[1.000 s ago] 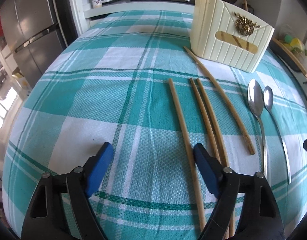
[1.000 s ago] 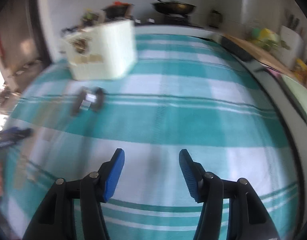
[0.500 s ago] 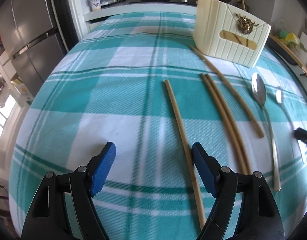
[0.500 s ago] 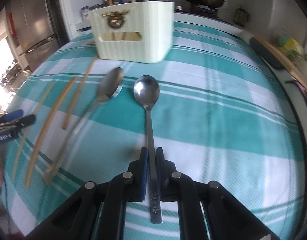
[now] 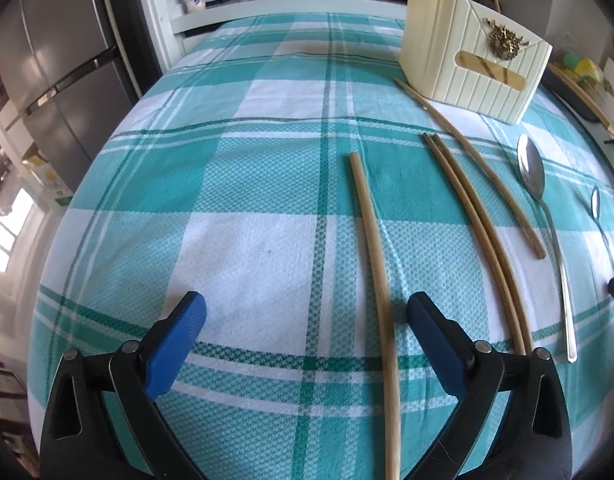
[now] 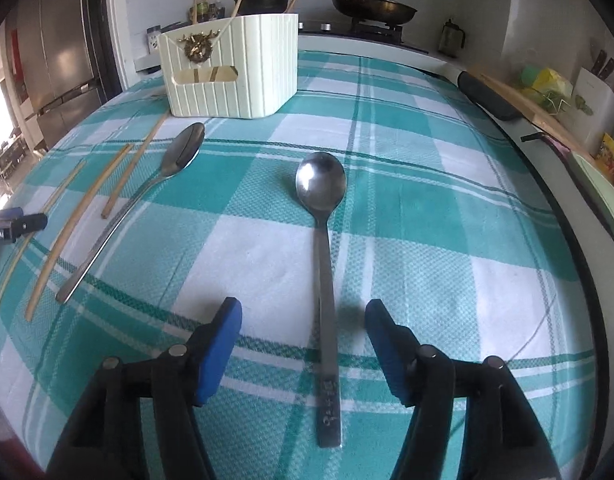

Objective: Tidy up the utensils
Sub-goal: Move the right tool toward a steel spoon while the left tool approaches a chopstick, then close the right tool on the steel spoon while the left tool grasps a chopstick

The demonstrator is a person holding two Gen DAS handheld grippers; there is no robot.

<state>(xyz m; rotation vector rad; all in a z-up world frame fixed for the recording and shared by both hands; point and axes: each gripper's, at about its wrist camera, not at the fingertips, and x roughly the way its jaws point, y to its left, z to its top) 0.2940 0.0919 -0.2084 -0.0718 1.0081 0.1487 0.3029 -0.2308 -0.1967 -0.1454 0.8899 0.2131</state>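
Note:
My left gripper (image 5: 305, 316) hovers low over the checked cloth with its jaws opening wide. The leftmost wooden chopstick (image 5: 373, 256) runs between the fingers, near the right one, untouched. Three more chopsticks (image 5: 473, 220) lie to its right, then a large spoon (image 5: 531, 168) and a second spoon (image 5: 597, 208). My right gripper (image 6: 303, 316) has its jaws opening too. That second spoon (image 6: 323, 216) lies flat on the cloth with its handle between the pads, which stand clear of it. The cream utensil holder (image 6: 235, 68) stands at the back.
The other spoon (image 6: 183, 152) and chopsticks (image 6: 83, 208) lie left of my right gripper, with the left gripper's tip (image 6: 15, 224) at that edge. A fridge (image 5: 55, 72) stands left. A stove with a pan (image 6: 371, 4) is behind, and a cutting board (image 6: 539, 108) is at the right.
My right gripper closed on the spoon's handle half a second ago and has now let go; the spoon lies on the cloth. My left gripper has opened wider around the leftmost chopstick.

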